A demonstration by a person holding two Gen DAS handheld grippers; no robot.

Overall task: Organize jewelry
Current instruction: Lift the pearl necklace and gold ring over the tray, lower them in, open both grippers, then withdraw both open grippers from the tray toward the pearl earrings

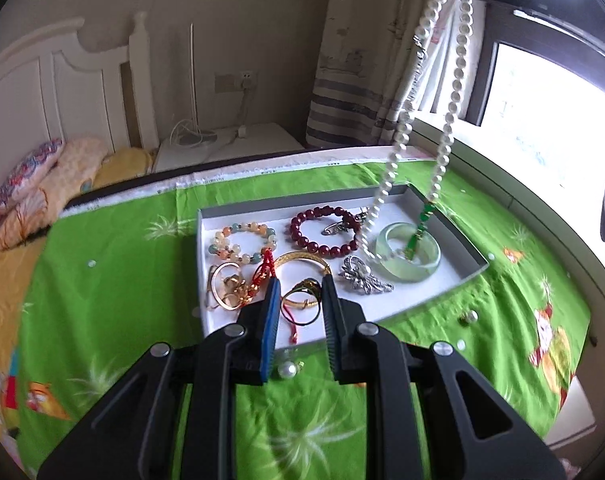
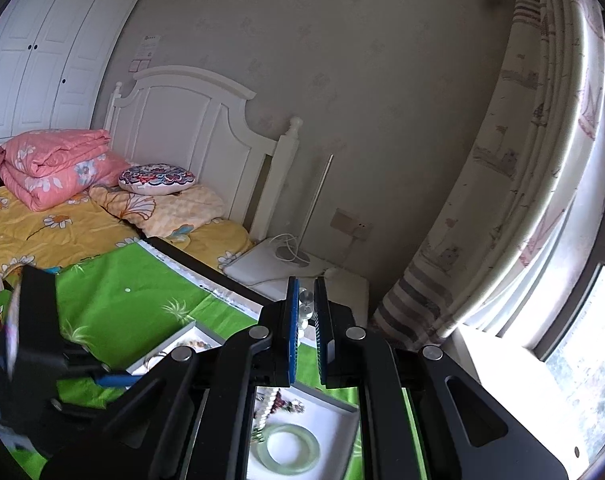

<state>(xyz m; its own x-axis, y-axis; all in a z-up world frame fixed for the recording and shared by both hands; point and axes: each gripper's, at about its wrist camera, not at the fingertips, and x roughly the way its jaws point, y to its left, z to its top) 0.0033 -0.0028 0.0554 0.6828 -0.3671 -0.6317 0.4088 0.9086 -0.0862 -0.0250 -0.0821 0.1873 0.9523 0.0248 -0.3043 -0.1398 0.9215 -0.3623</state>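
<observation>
High above the far right part of the tray, the right gripper is clenched on the pearl necklace; in the right wrist view some pearls show between its two fingers, which stand close together. The necklace hangs straight down from this gripper as a long double strand, so its long axis is vertical. Its lower end, with a green pendant, reaches into the tray and lies on or just over the jade bangle; I cannot tell if it already touches the bangle.

The left gripper is low at the near side of the tray, released, with its jaws apart and nothing between them. Between its fingertips the gold bangle is seen, and a red cord is just beside the left finger. Other pieces in the tray are a red bead bracelet, a pale bead bracelet and a silver brooch. A loose pearl earring lies on the green cloth, near the left gripper and outside the tray.

My judgement is that the necklace is being lowered into the tray. It lies directly below the right gripper, so the coming move should go downward, perhaps with a small shift so the strand does not pile on the bangle. The left gripper is nearer to the loose earring.
</observation>
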